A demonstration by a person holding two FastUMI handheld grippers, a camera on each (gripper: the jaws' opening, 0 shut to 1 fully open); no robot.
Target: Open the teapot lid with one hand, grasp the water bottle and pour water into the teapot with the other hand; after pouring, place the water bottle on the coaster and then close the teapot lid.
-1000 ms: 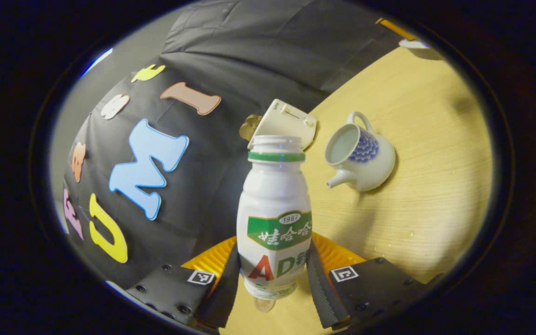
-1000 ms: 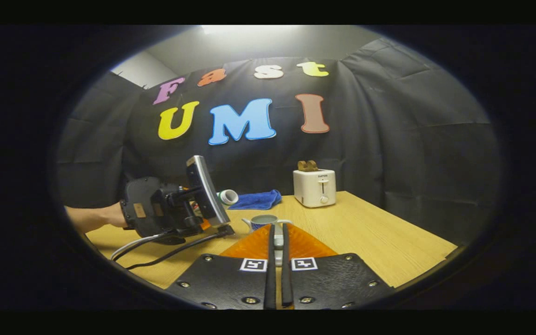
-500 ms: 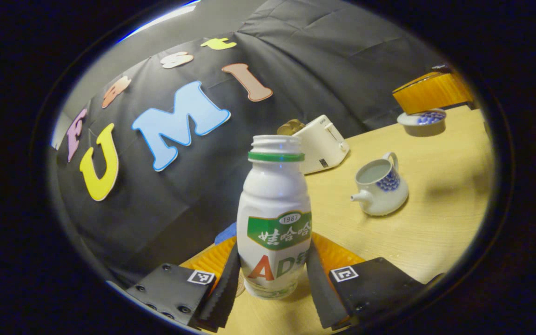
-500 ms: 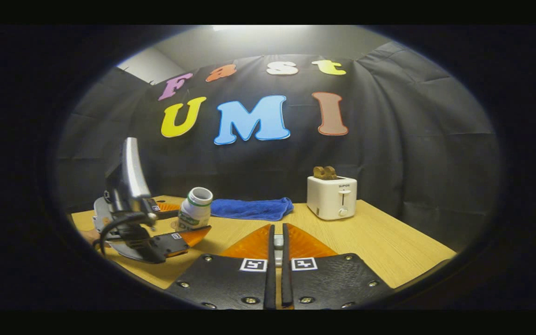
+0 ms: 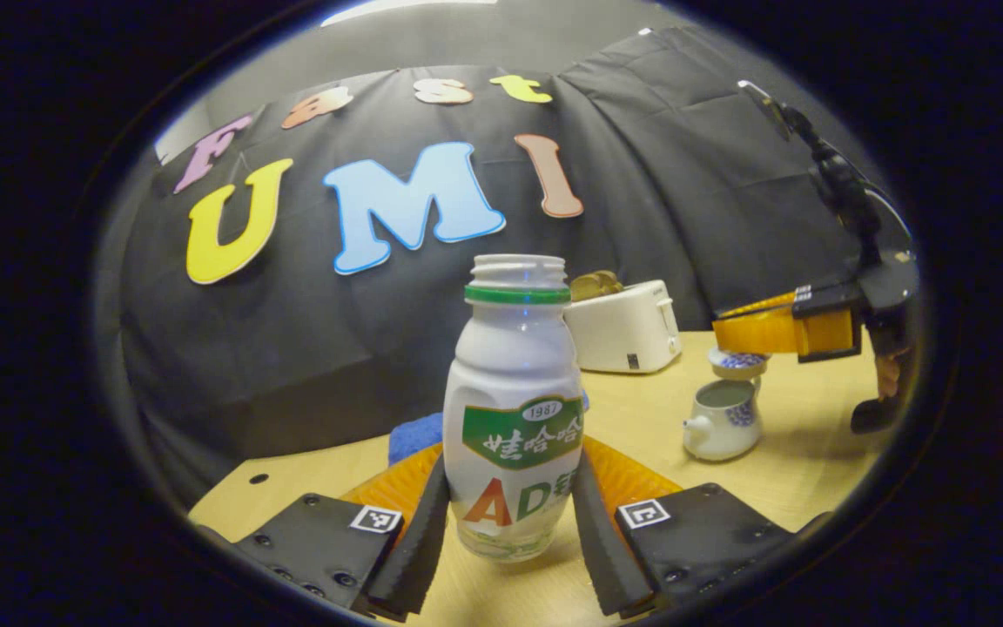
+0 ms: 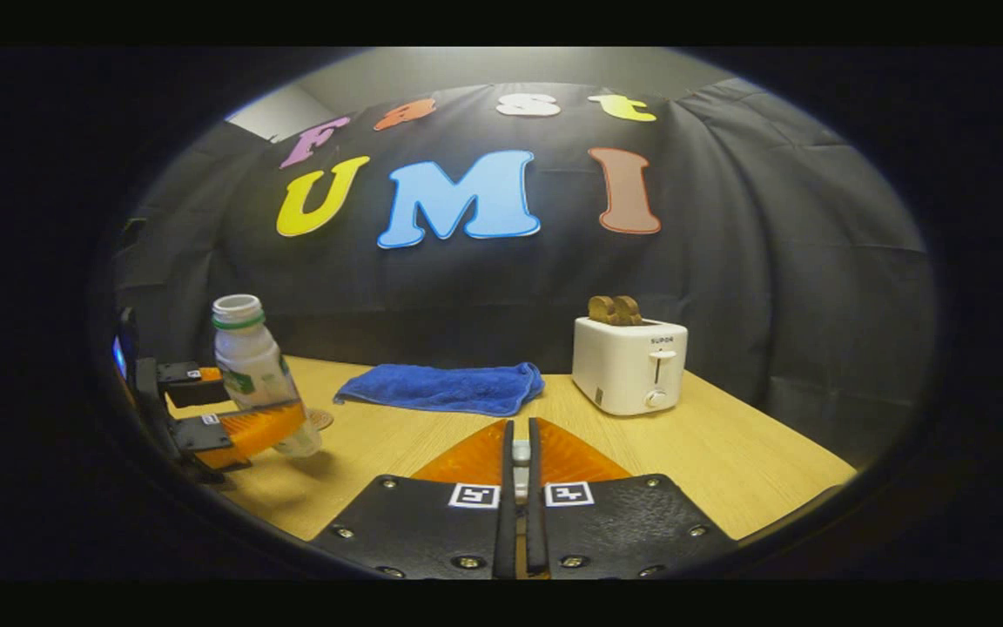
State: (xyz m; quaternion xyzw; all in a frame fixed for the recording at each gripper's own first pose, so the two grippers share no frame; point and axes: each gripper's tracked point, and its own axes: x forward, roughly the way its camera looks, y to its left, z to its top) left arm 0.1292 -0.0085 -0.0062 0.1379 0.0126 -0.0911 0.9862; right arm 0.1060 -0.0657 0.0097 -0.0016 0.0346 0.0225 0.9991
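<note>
Place: a recording booth arranged like a small kitchen corner.
Walls: black cloth (image 6: 771, 261) hangs behind and at the right.
Furniture: one light wooden table (image 6: 728, 470).
Kitchen things: white toaster (image 6: 629, 364), blue towel (image 6: 445, 387), teapot (image 5: 722, 422).

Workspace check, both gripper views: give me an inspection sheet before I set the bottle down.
Surface: wooden table.
Job's things: water bottle uncapped, upright; teapot open; lid held above it; coaster beside bottle.
Clutter: toaster, blue towel.
Grippers: left gripper shut on the bottle; right gripper shut on the lid.
Cables: nothing seen.
Surroundings: black cloth wall.
</note>
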